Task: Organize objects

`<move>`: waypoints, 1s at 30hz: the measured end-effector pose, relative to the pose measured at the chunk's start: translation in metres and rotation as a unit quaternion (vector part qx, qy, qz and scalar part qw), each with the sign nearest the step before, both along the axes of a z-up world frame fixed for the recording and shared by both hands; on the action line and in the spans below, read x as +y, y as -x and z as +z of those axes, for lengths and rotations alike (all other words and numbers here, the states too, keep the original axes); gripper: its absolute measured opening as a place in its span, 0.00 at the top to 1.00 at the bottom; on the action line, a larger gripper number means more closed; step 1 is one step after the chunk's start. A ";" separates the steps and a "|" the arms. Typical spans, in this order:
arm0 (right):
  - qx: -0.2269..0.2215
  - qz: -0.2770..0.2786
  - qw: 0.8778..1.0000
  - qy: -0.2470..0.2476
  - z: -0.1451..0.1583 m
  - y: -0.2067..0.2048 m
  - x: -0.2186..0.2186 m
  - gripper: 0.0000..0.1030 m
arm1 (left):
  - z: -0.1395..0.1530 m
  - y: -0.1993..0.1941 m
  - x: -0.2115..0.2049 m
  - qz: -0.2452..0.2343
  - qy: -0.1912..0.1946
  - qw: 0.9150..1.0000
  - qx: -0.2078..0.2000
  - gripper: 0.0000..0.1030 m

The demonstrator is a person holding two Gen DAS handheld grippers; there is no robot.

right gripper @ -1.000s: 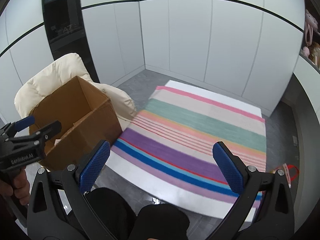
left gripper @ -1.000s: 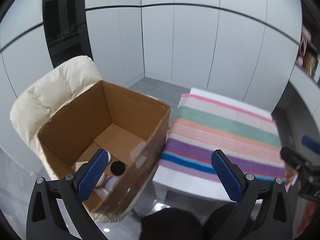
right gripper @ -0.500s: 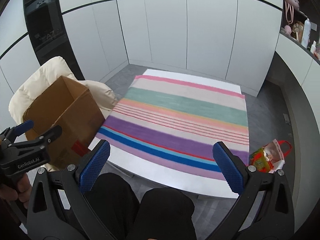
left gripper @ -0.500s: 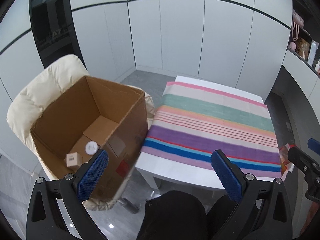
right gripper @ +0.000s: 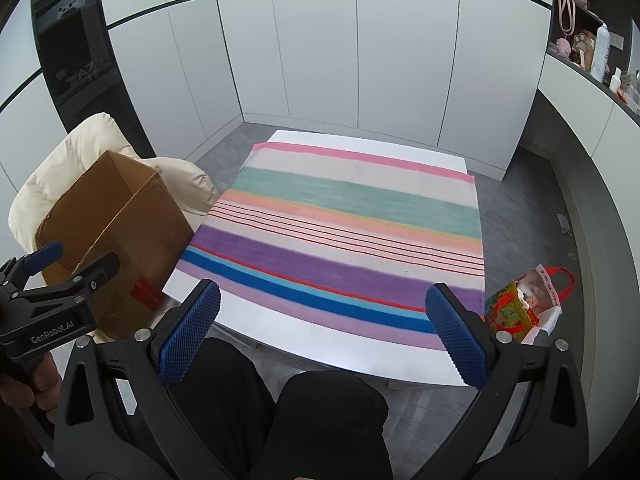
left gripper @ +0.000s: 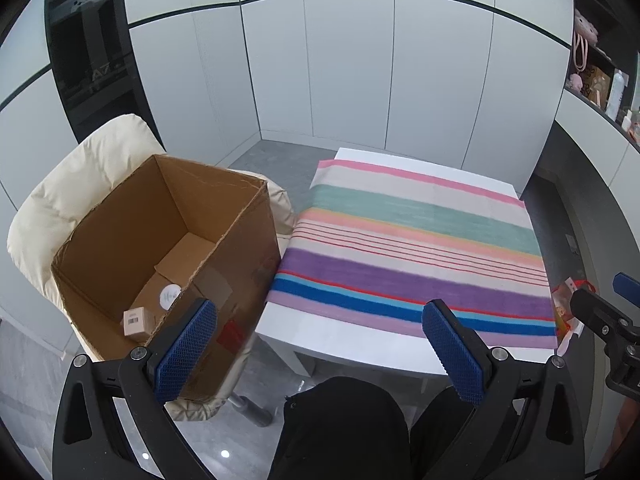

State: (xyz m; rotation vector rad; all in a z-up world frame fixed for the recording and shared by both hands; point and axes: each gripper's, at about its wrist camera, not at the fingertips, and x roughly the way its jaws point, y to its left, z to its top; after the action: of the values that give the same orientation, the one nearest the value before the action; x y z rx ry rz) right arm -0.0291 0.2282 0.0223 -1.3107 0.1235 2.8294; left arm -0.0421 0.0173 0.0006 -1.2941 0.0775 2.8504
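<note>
An open cardboard box (left gripper: 132,240) stands on a cream padded chair (left gripper: 76,184) left of the table; it also shows in the right wrist view (right gripper: 116,220). Inside lie a small tan carton with a barcode (left gripper: 136,321) and a white round lid (left gripper: 169,294). My left gripper (left gripper: 318,342) is open and empty, held above my lap near the table's front edge. My right gripper (right gripper: 322,330) is open and empty, also above my lap. The striped cloth (right gripper: 344,232) covers the white table (right gripper: 320,352).
A colourful plastic bag with red handles (right gripper: 528,304) sits on the floor right of the table. White cabinet walls ring the room. A shelf (right gripper: 588,52) at the upper right holds bottles and toys. My legs are below both grippers.
Both grippers have pulled back and to the right, away from the box, so the whole table now shows. The left gripper was over the box's opening before. Both stayed open.
</note>
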 end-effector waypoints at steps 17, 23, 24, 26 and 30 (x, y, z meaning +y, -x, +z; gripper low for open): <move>-0.007 0.002 1.000 -0.005 -0.004 0.003 -0.001 0.00 | 0.001 0.000 -0.002 -0.001 0.000 1.000 0.004 0.00; -0.008 0.002 1.000 -0.006 -0.004 0.003 -0.001 0.00 | 0.000 0.000 -0.002 -0.003 0.000 1.000 0.003 0.00; -0.008 0.002 1.000 -0.006 -0.004 0.003 -0.001 0.00 | 0.000 0.000 -0.001 -0.003 0.000 1.000 0.003 0.00; -0.008 0.002 1.000 -0.006 -0.004 0.003 -0.001 0.00 | 0.000 -0.001 -0.001 -0.003 0.001 1.000 0.004 0.00; -0.008 0.002 1.000 -0.006 -0.004 0.003 -0.001 0.00 | 0.000 -0.001 -0.001 -0.003 0.002 1.000 0.004 0.00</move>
State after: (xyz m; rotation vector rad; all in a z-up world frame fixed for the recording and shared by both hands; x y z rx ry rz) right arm -0.0326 0.2273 0.0181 -1.3337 0.1040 2.8180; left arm -0.0411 0.0164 0.0008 -1.2811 0.0867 2.8514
